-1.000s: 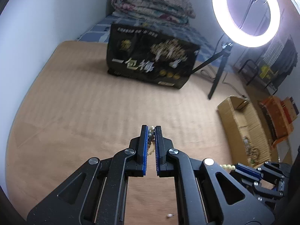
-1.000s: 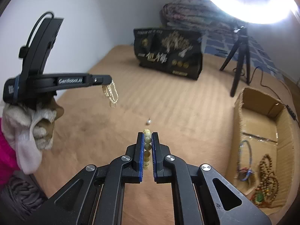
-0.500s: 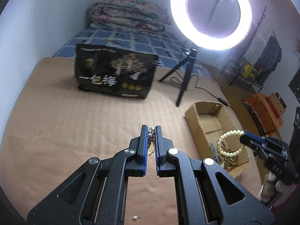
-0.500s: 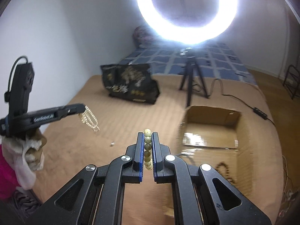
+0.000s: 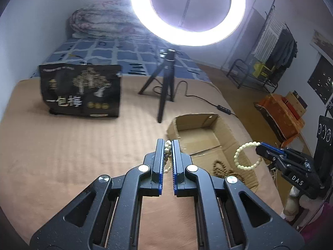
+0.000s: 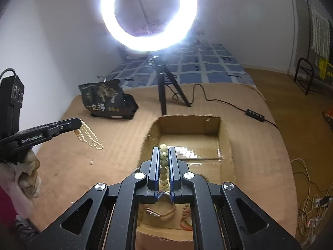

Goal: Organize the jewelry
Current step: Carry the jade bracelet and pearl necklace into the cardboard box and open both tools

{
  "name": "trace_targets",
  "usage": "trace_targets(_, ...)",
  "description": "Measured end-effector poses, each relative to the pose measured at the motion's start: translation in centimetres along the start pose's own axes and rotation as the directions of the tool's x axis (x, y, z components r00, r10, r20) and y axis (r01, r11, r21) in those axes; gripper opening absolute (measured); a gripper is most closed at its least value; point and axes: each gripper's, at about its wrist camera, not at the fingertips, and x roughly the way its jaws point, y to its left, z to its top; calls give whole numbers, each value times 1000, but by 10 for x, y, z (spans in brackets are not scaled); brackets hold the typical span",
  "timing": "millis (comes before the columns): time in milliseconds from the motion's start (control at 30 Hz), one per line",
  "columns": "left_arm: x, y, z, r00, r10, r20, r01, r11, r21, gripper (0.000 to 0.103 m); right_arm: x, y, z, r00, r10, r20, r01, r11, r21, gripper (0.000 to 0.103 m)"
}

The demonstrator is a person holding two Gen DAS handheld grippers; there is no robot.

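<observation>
My left gripper [image 5: 167, 143] is shut on a small-bead pearl necklace [image 5: 167, 158]; in the right wrist view the necklace [image 6: 89, 135] hangs from it above the tan bed cover, left of the box. My right gripper [image 6: 163, 150] is shut on a pale green bead bracelet [image 6: 163, 166] and holds it above the open cardboard box [image 6: 225, 133]. In the left wrist view the bracelet [image 5: 246, 156] hangs as a loop over the box's right wall [image 5: 231, 133]. A brown bead string [image 5: 223, 169] lies inside the box.
A ring light [image 6: 148, 14] on a black tripod [image 6: 163, 89] stands behind the box, its cable [image 6: 226, 103] trailing right. A black printed bag [image 6: 108, 102] stands at the back left. A loose pearl [image 6: 91, 162] lies on the cover. More jewelry [image 6: 160, 212] lies in the box's near end.
Both grippers have swung right toward the box. The right gripper with the bracelet now hangs over the box; the left one with the necklace has come closer to it.
</observation>
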Motion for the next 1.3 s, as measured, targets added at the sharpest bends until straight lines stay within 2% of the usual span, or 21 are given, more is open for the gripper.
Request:
trace_targets(300,37,-33,6,999,-19,-33,19,999,28,4,8,-24,-6,999,-17,-30,18,999,38,6)
trace_targets(700,77,-62,12,996,-46,-77,50,997,53,4,29,-30,-16,996,-26,-88,30,999,43,6)
trace_targets(1300,103,-75,2,990,-6,-142,19,996,88,4,43,-53,-27,988,-47,-145,61,993,98,6)
